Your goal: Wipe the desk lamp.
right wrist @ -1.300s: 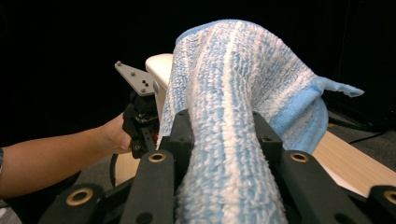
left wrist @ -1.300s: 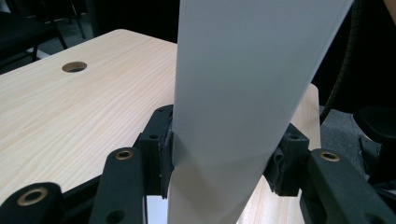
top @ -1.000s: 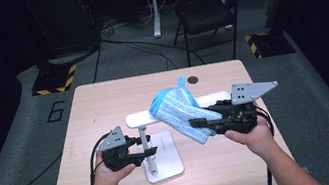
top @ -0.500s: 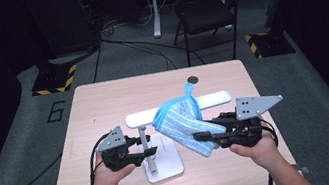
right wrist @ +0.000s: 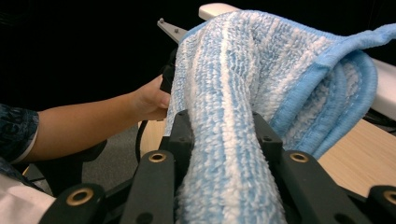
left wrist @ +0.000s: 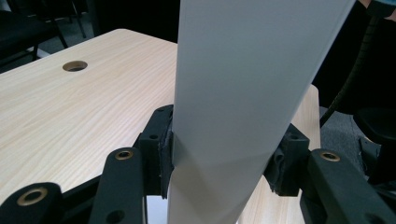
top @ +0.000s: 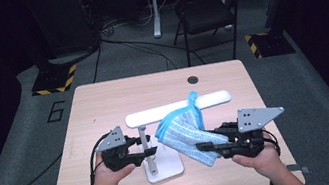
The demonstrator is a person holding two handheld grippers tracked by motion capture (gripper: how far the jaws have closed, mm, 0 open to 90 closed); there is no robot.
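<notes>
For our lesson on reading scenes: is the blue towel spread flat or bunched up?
Bunched up. The blue towel is gathered into folds between the right tongs, its top corner draped over the white rack bar.

Bright lit table, dark surroundings, soft focus

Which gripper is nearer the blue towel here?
Right. The right gripper is shut on the blue towel; the left gripper is off to its side, clamping the white stand.
</notes>
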